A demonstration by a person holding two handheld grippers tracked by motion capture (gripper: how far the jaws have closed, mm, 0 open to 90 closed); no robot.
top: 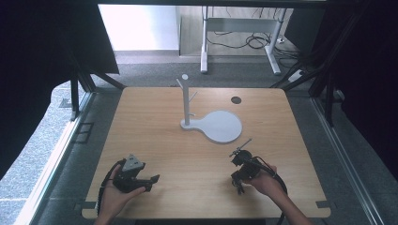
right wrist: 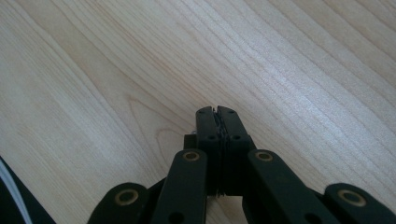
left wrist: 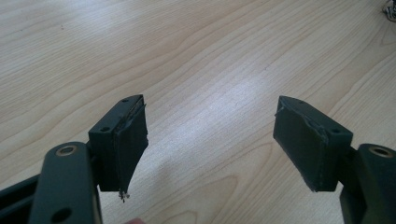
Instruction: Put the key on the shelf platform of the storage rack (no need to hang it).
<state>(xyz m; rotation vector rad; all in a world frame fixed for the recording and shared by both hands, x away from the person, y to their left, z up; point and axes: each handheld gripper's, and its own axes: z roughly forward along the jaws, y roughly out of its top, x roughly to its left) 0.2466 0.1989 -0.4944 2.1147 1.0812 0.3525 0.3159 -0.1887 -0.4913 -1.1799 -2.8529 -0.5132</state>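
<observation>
Left fingers: the two black pads (left wrist: 122, 140) are standing wide apart, released, with bare wood grain showing between them.
Left gripper: the left gripper (top: 149, 182) is sitting in the person's left hand (top: 115, 194) at about 7 o'clock on the table, pointing toward 3 o'clock; the grey three-cornered plate (top: 133, 163) is riding on top of it.
Right fingers: the two pads (right wrist: 218, 122) are pressing flat against each other, clenched on nothing that can be made out.
Right gripper: the right gripper (top: 240, 189) is resting in the person's right hand (top: 265, 184) at about 5 o'clock on the table, its cable (top: 280, 180) looping off toward the near edge.
Table: the light wooden table (top: 155, 126) is lying under both grippers, and the two are sitting well apart from each other.
Stand: a white stand (top: 187, 101) with short side pegs is rising upright just past the table's centre, toward 12 o'clock, on a flat round white base (top: 221, 126) that is spreading toward 3 o'clock from the post.
Dark disc: a small dark round spot (top: 236, 100) is sitting in the tabletop toward 1 o'clock, apart from the base.
Beyond the table: a white desk frame (top: 204, 47) and loose cables (top: 253, 41) are lying on the floor at 12 o'clock.
</observation>
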